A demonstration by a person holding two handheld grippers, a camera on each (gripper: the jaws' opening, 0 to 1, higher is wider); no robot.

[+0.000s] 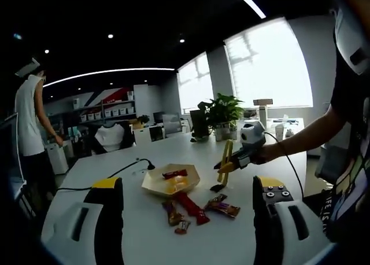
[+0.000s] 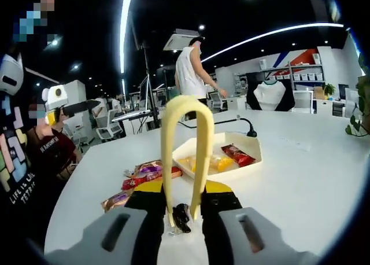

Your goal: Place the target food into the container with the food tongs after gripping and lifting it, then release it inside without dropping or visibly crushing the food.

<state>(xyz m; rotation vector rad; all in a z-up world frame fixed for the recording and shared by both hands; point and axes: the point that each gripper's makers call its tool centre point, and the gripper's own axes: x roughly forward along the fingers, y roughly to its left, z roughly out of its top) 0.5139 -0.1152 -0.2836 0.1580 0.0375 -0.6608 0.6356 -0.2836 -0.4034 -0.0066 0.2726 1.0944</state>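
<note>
A pale hexagonal tray (image 1: 155, 187) sits mid-table with a red packet (image 1: 174, 173) and a yellow packet in it. In front of it lie several wrapped snacks, among them a long red bar (image 1: 193, 208) and a purple-brown one (image 1: 223, 206). My left gripper (image 1: 188, 183) is open, its jaws wide apart and empty, above the table's near side. My right gripper (image 1: 240, 158) is shut on yellow food tongs (image 1: 225, 161), which hang right of the tray. In the right gripper view the right gripper (image 2: 185, 204) clamps the tongs (image 2: 184, 111), whose bend points towards the tray (image 2: 251, 146) and snacks (image 2: 147, 171).
A black cable with a plug (image 1: 139, 162) runs to the tray's far side. A potted plant (image 1: 222, 111) and small items stand at the table's far edge. One person (image 1: 29, 120) stands beyond the table at the left. The holder's arm (image 1: 306, 135) reaches in from the right.
</note>
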